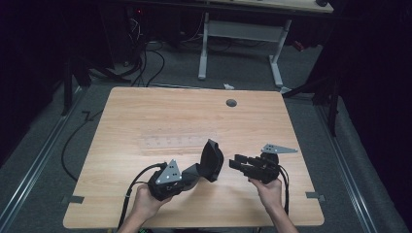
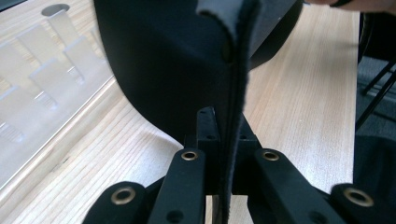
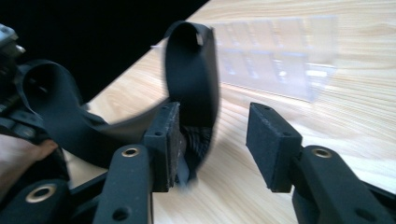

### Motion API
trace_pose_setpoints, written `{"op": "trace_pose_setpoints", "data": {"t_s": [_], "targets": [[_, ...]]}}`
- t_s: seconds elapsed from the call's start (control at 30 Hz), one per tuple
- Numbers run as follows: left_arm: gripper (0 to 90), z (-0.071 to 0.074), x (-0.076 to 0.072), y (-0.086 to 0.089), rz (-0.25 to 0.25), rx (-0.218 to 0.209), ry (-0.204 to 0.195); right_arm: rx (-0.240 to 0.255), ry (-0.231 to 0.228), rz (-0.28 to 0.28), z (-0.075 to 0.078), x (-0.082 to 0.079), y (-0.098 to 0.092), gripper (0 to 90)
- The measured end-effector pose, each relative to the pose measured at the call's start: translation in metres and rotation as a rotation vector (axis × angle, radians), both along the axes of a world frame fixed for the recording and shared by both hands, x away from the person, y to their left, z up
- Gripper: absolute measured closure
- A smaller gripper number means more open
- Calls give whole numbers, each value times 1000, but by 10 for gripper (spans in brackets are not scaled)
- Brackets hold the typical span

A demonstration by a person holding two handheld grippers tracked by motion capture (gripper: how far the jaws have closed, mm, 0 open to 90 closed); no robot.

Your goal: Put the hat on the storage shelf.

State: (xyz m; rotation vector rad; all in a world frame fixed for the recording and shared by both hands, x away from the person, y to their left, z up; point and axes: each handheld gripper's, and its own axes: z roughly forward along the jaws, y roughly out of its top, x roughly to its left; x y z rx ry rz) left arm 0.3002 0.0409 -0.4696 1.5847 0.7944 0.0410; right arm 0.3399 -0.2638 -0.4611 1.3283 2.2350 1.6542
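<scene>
A black fabric strap [image 1: 212, 160], curled into a loop, stands up off the wooden table [image 1: 145, 111] between my two grippers. My left gripper [image 1: 196, 171] is shut on the strap's lower edge. In the left gripper view the thin edge of the strap [image 2: 163, 60] runs straight between the closed pads of that gripper [image 2: 226, 135]. My right gripper [image 1: 236, 162] is open just right of the strap. In the right gripper view the strap [image 3: 191, 70] hangs against the inner face of the left pad [image 3: 163, 140] of the right gripper [image 3: 215, 126]. The other pad stands well clear of it.
A clear plastic rack [image 1: 175, 142] lies flat on the table behind the strap. A round cable hole [image 1: 231, 103] sits near the far edge. Beyond the table are a white-legged desk [image 1: 240, 29] and floor cables [image 1: 145, 58].
</scene>
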Motion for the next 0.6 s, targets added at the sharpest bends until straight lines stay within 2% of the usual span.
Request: {"op": "trace_pose_setpoints", "data": {"t_s": [0.07, 0.27, 0.4, 0.6], "targets": [[867, 2, 1, 3, 12, -15, 5, -44, -5, -28, -6, 0, -5, 525], [867, 5, 4, 9, 29, -37, 19, -132, 28, -83, -28, 3, -16, 501], [867, 7, 4, 15, 46, -58, 12, -200, 46, -138, -42, 5, -22, 497], [868, 13, 7, 28, 90, -89, 14, -297, 47, -206, -55, 11, -26, 490]]}}
